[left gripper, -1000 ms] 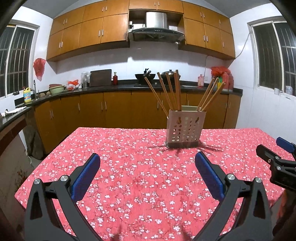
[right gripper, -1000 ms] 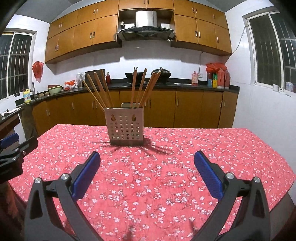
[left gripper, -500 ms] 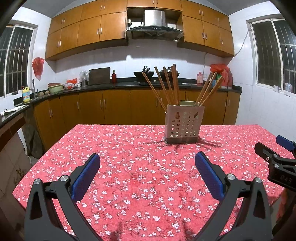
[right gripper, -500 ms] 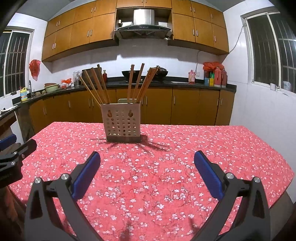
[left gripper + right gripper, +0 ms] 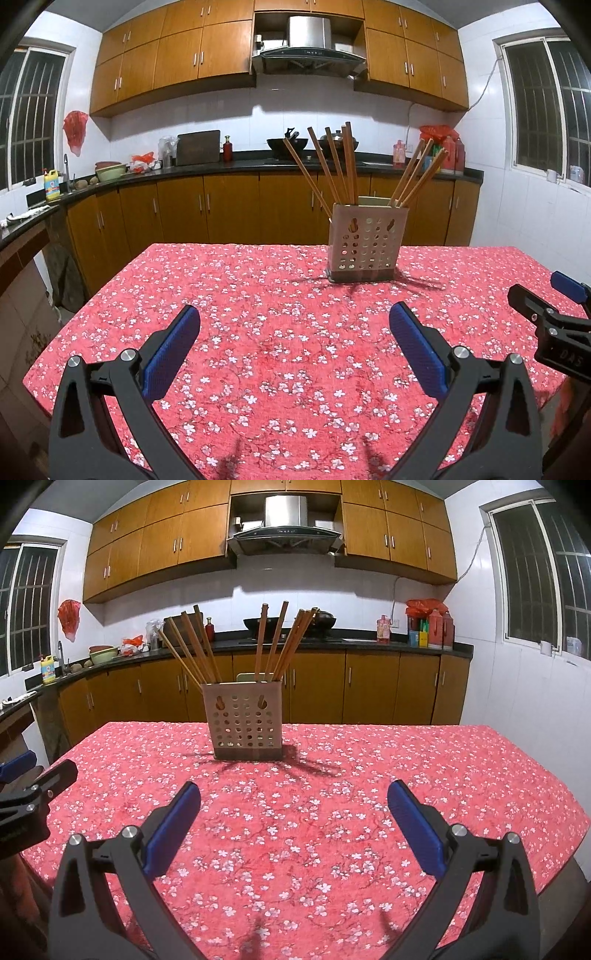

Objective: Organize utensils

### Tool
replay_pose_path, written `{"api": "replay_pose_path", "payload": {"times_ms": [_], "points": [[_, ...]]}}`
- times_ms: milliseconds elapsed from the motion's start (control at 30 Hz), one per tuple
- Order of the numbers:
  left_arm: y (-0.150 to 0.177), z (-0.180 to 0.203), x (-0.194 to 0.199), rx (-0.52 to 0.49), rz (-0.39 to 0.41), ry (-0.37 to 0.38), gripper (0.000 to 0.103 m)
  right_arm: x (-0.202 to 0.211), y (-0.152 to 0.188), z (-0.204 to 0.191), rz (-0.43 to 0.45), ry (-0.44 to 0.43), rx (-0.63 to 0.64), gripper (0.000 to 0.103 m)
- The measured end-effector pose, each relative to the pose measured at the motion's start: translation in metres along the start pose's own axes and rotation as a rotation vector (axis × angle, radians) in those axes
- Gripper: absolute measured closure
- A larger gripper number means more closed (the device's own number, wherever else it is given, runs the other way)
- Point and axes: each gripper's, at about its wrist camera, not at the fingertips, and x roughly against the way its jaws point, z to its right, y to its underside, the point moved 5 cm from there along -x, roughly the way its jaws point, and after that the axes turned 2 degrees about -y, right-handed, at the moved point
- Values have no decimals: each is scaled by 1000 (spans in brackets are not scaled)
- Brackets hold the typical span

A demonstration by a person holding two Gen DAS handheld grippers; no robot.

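My left gripper (image 5: 294, 328) gapes empty at lower frame over bare tablecloth (image 5: 280, 332); the chopstick holder (image 5: 365, 243) stands right of centre near the far edge. My right gripper (image 5: 293, 805) likewise gapes empty.

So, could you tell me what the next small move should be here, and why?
Probably ease both grippers back from the table and finish. All the chopsticks already stand in the perforated holder, the red floral tablecloth shows no loose utensil, and the left gripper and right gripper are open and empty.
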Motion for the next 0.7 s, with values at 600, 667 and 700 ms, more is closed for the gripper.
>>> {"api": "replay_pose_path", "payload": {"times_ms": [600, 667, 700], "points": [[2, 3, -1, 1, -3, 4, 2, 0, 1, 0, -1, -1, -3, 4], [2, 3, -1, 1, -3, 4, 2, 0, 1, 0, -1, -1, -4, 4], [2, 3, -1, 1, -3, 4, 2, 0, 1, 0, -1, -1, -4, 4]]}}
